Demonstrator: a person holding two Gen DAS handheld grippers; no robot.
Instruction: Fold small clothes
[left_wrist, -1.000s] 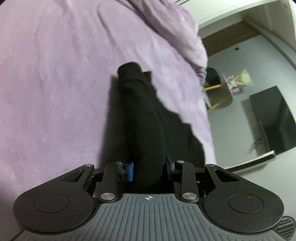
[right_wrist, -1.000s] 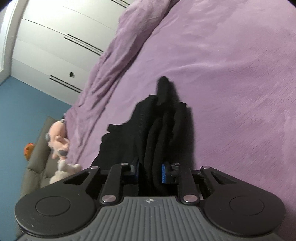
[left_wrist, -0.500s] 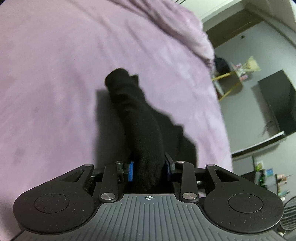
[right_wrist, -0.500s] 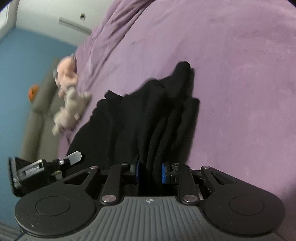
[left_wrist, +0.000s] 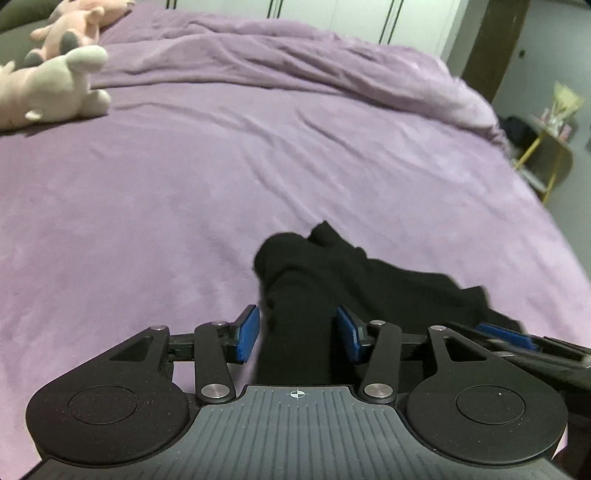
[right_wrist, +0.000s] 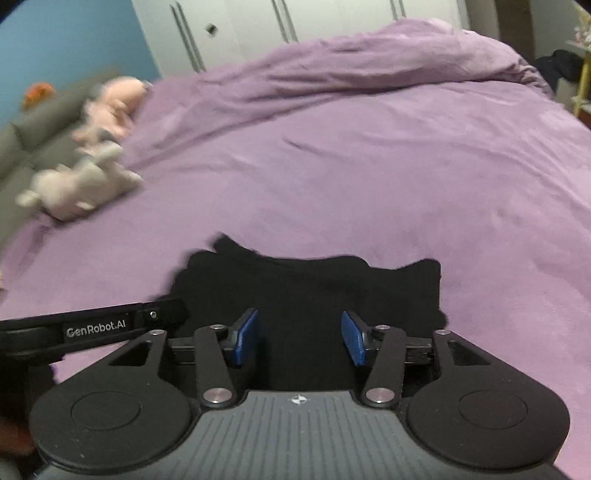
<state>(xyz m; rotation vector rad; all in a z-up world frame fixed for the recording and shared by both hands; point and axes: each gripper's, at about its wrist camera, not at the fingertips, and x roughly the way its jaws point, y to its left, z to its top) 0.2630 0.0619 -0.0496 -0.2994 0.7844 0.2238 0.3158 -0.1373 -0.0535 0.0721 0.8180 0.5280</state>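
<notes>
Black garment (left_wrist: 314, 280): bunched on the bed (left_wrist: 184, 184), long axis across its near edge. My left gripper (left_wrist: 297, 334) and right gripper (right_wrist: 299, 338): jaws opening, cloth between, pads clear.

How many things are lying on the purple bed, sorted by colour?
Black: 1, the garment, between the jaws of both grippers, left and right, which are opening.
White: 1, a plush toy.
Pink: 1, a plush toy behind it, at the bed's edge.
Total: 3
</notes>
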